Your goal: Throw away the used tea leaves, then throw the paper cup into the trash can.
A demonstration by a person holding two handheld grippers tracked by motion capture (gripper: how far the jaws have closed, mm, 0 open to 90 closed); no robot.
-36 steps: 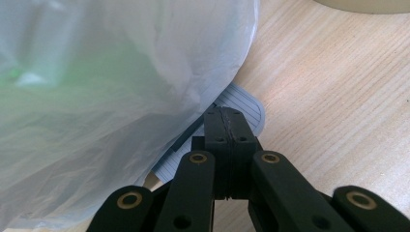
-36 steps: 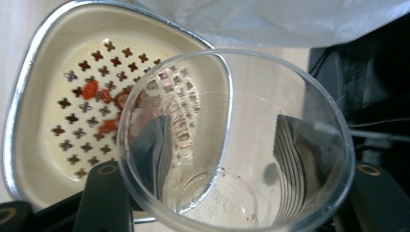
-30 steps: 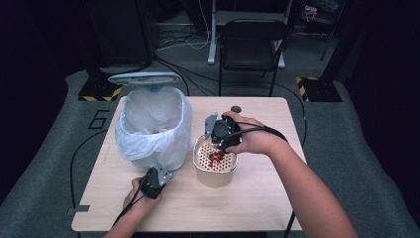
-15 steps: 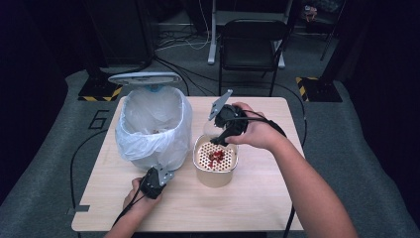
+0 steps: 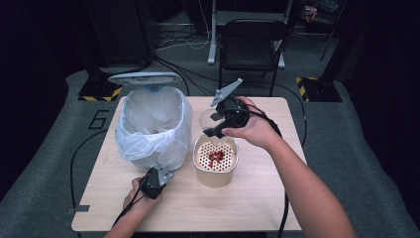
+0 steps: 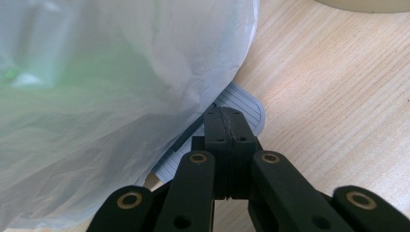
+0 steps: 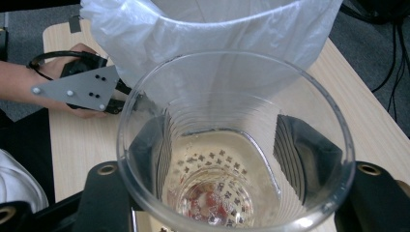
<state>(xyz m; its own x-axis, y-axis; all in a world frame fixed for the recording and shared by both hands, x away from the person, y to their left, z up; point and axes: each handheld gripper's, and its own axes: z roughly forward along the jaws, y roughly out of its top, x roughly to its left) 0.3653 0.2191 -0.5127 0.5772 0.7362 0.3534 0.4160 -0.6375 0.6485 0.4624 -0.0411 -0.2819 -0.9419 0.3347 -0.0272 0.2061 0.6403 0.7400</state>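
While the right gripper (image 5: pixel 214 130) clamps a clear ribbed plastic cup (image 7: pixel 237 140) above the beige perforated strainer pot (image 5: pixel 216 159), the left gripper (image 6: pixel 227 123), jaws pressed together, rests beside the white-bagged bin (image 5: pixel 154 126).

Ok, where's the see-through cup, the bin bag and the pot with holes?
clear cup (image 7: pixel 232 145), right gripper view, on its ribbed inner wall.
bin bag (image 5: pixel 143 144), high view, on its white front side.
strainer pot (image 5: pixel 214 174), high view, on its beige outer wall.
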